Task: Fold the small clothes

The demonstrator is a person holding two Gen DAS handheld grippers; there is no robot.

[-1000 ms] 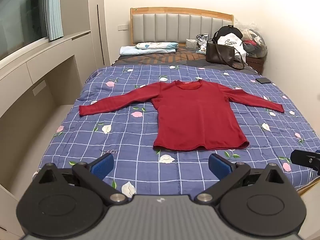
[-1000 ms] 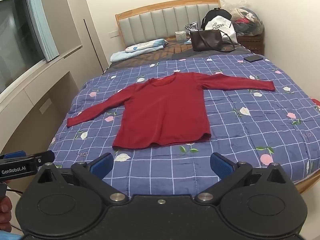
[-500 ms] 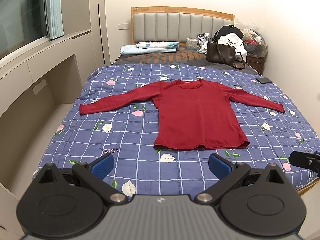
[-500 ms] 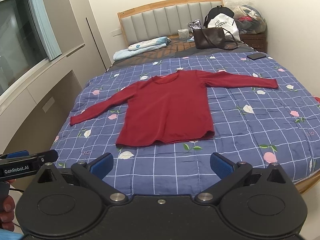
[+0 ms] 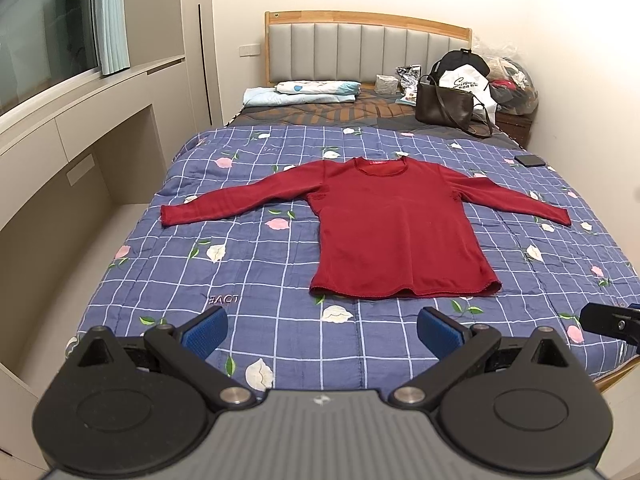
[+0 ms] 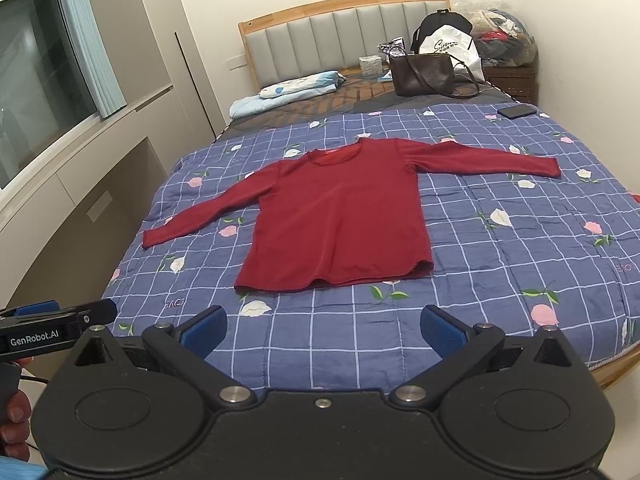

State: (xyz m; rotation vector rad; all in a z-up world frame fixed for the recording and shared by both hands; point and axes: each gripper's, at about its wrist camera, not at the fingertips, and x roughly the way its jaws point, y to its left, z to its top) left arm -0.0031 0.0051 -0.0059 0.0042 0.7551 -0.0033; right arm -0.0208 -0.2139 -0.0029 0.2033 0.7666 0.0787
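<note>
Beyond both wide-open tools, left [image 5: 322,330] and right [image 6: 323,330], red shirt [image 5: 396,236] flat on quilt [image 5: 248,264].

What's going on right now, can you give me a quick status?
Left hand-held gripper open, right hand-held gripper open, both empty. Red long-sleeved shirt flat on checked blue quilt, unfolded. Nothing in the way.

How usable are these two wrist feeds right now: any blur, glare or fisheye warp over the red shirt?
Left wrist view: the red shirt is sharp and evenly lit, with no glare; the fisheye bends the shelf edge at left, and the gripper body at the bottom looks soft. Right wrist view: the shirt is equally crisp but the scene appears tilted, the corners go dark, and the window shows only dim reflections.
</note>
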